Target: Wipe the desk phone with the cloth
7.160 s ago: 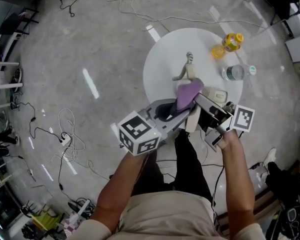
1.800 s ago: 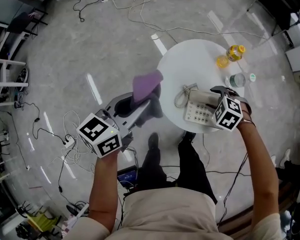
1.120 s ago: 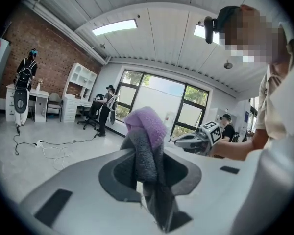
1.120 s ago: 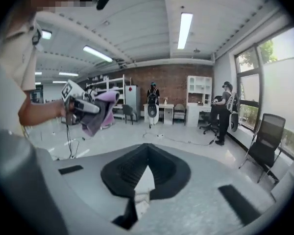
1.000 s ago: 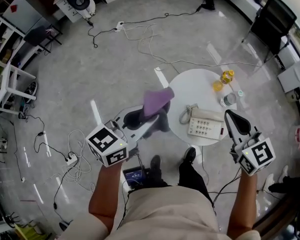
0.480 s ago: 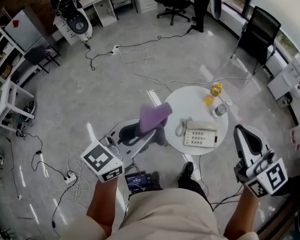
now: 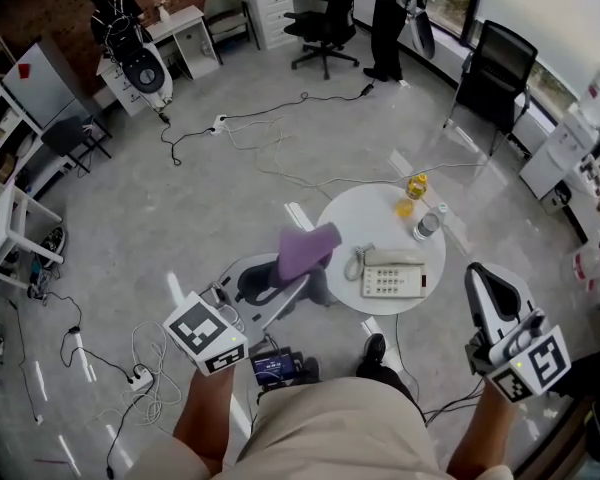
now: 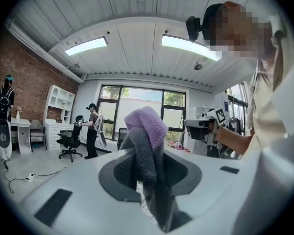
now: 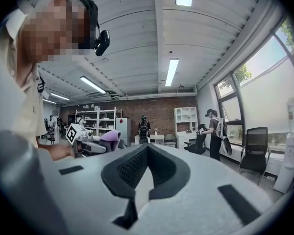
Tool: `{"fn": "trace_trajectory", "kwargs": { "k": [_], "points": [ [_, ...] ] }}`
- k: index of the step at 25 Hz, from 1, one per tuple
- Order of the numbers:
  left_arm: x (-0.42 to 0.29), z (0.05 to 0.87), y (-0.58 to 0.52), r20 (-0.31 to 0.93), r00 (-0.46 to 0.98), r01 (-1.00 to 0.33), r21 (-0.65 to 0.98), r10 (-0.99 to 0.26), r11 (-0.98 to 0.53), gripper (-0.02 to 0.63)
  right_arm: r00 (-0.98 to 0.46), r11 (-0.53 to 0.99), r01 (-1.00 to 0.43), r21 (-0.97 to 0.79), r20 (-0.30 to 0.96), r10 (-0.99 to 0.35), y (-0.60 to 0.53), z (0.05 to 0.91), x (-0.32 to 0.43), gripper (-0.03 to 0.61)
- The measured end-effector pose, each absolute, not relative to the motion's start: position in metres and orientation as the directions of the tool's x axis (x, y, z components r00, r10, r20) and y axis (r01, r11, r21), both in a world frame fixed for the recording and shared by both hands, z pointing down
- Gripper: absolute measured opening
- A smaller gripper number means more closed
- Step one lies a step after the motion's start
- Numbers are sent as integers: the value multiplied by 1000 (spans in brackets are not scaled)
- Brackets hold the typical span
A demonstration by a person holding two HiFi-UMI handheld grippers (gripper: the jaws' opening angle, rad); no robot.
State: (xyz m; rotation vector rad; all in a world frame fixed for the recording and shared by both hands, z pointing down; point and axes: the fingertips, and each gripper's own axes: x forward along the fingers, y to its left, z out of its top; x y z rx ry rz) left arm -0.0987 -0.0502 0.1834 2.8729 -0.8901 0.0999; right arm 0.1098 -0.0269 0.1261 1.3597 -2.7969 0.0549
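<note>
Grey floor strewn with cables (image 7: 280, 128) surrounds a round white counter (image 7: 380, 218) in the head view. On the counter, a cream desk phone (image 7: 393, 276) lies near its front edge, with a yellow bottle (image 7: 416, 186) and a clear bottle (image 7: 426, 223) at its far side. Left of the counter, the left tool (image 7: 298, 273) grips a purple cloth (image 7: 305, 249). Right of the counter, the right tool (image 7: 483, 286) is held closed and empty. The left gripper view shows the cloth, purple over grey, pinched between the jaws, windows behind. The right gripper view shows jaws meeting on nothing, a brick wall beyond.
</note>
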Motion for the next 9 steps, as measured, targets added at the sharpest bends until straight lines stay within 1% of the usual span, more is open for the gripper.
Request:
{"fn": "trace_trajectory", "kwargs": {
  "k": [9],
  "points": [
    [-90, 179, -34, 99, 830, -557, 97, -548, -825, 91, -611, 610, -792, -26, 45, -790, -4, 130, 118, -9]
  ]
}}
